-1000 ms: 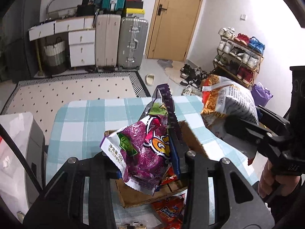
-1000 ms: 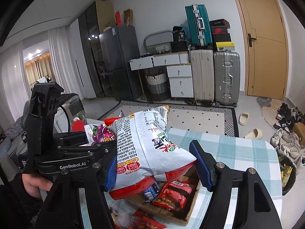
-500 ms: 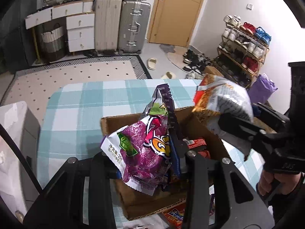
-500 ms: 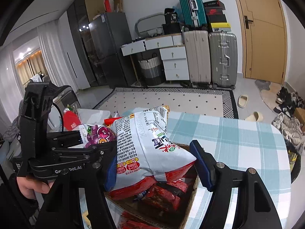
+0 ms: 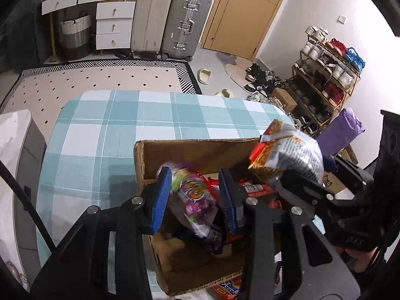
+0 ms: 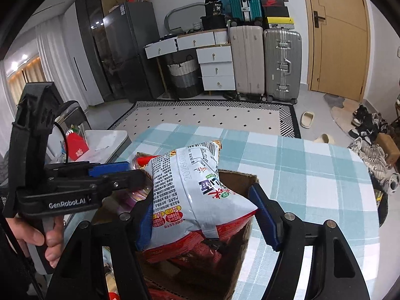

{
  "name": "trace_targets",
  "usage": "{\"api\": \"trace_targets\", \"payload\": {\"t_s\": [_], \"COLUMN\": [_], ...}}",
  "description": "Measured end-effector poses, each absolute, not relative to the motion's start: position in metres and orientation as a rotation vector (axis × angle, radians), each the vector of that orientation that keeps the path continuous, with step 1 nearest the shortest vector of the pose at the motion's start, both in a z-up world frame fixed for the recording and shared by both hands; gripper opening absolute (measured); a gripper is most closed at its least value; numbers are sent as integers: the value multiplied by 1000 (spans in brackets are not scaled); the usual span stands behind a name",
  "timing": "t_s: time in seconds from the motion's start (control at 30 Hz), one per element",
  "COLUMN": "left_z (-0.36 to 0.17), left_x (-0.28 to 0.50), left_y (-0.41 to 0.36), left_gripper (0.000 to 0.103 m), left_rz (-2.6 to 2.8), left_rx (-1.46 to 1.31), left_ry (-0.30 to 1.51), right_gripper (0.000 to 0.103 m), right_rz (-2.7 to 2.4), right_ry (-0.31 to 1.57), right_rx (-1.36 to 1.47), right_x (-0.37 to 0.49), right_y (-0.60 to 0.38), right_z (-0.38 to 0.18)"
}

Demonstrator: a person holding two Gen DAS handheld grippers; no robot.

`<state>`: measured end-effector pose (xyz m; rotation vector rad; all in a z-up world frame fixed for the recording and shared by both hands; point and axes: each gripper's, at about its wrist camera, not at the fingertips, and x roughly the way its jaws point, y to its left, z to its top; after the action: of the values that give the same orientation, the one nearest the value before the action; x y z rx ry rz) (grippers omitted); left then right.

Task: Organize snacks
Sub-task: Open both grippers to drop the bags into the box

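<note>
Over the box (image 5: 190, 150) on the checked table (image 5: 105, 130), my left gripper (image 5: 195, 197) stands wide open, the purple bag (image 5: 197, 202) blurred between its pads, touching neither that I can see, apparently dropping in. My right gripper (image 6: 203, 212) clamps the white bag (image 6: 192, 187), long axis across the jaws, directly above the box's right side. The box floor is hidden by packets.

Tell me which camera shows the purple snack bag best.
The left wrist view: the purple snack bag sits between the left gripper's open fingers, over the cardboard box, though blurred. The right wrist view shows only a purple sliver behind the white noodle bag.
</note>
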<state>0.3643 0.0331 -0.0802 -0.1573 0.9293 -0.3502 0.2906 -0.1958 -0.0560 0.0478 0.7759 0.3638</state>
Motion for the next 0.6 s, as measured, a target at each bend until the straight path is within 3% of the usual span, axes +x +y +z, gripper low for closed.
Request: {"api": "trace_targets", "payload": {"t_s": [0.23,0.53,0.6], "left_z": [-75,-57,-53], "left_x": [354,301,285], "left_y": [34,34,33], "left_gripper": [35,36,40], "left_rz": [-331,-279,-277], "left_rx": [-137,-70,-58], "left_ry": [925,857,833], "right_gripper": [83,85,86], "right_rz": [363,365,366], "right_ry": [758,705,689], "right_rx": [42,56,62], "right_x": [284,253,242], "right_y": [-195,-206,-209], "right_z": [-52,-30,-24]}}
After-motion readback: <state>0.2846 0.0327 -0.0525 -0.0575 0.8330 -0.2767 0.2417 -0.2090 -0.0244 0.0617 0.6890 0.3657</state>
